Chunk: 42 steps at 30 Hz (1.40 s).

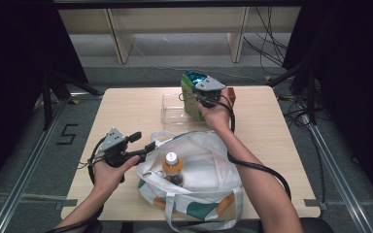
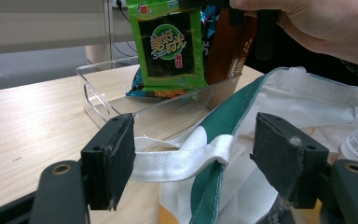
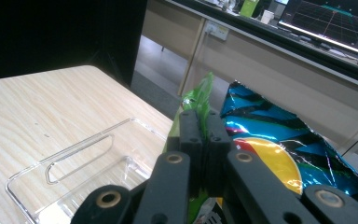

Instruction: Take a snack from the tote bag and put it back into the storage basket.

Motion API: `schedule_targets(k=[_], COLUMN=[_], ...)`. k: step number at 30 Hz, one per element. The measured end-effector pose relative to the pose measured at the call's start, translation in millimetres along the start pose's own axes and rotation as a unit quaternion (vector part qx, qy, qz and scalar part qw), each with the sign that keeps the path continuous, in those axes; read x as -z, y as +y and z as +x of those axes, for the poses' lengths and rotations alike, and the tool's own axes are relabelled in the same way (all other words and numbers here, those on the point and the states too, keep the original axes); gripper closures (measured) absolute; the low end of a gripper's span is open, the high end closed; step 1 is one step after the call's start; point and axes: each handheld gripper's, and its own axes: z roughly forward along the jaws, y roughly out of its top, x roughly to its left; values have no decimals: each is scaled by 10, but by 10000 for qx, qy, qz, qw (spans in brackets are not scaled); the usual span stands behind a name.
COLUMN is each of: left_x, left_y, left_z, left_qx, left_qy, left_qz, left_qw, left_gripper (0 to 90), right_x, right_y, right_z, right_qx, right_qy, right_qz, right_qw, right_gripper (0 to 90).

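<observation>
The two black jaws of the right gripper are pressed together on the top edge of a green snack packet, so the packet is pinched between the pads and held upright. In the high view this right gripper is at the far side of the table, over the right end of a clear plastic tray, and the green snack packet stands with its lower part inside the tray. In the left gripper view the green snack packet shows its front with yellow letters on a dark field, and its bottom edge is behind the transparent wall of the clear plastic tray. Just behind it there is a shiny blue bag and, beside that, a brown packet; both are also in the tray. The jaws of the left gripper stand wide apart and grip nothing. Between them lies the white handle strap of a white cloth bag with green trim; the strap touches the left pad or is very near to it, I cannot tell which. In the high view the left gripper is at the left edge of the white cloth bag, which lies open on the near part of the wooden table. Inside the bag a bottle with a white cap and orange label stands upright.
</observation>
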Motion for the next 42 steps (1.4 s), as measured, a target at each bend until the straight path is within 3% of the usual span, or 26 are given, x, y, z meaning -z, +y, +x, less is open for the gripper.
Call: schedule_targets(k=[4, 11, 14, 16, 22, 32, 41, 42], left_x=[-2, -7, -7, -8, -9, -11, -14, -15], left_y=[-2, -5, -5, -6, -7, -8, -11, -11], left_z=[-3, -3, -8, -9, -8, -13, -15, -16], left_qx=[-17, -20, -27, -12, -24, -21, -31, -31], left_qy=[-5, -18, -9, -10, -22, -33, -39, -44], left_qz=[10, 24, 43, 43, 29, 47, 61, 61], left_qw=[10000, 10000, 10000, 10000, 10000, 10000, 10000, 10000], left_gripper=[292, 292, 292, 292, 292, 292, 292, 292], right_x=[3, 2, -17, -37, -77, 23, 135, 151], right_y=[-12, 22, 11, 1, -55, -118, -146, -147], right_z=[2, 13, 43, 44, 50, 17, -73, -59], right_qx=[-8, 182, 107, 212, 197, -10, 138, 33], right_qy=[21, 62, 85, 101, 95, 168, 228, 212], right_qz=[10, 3, 14, 4, 106, 581, 899, 962], right_qw=[10000, 9998, 9999, 9997, 9997, 9982, 9956, 9951], right_gripper=[898, 899, 900, 899, 898, 885, 879, 876])
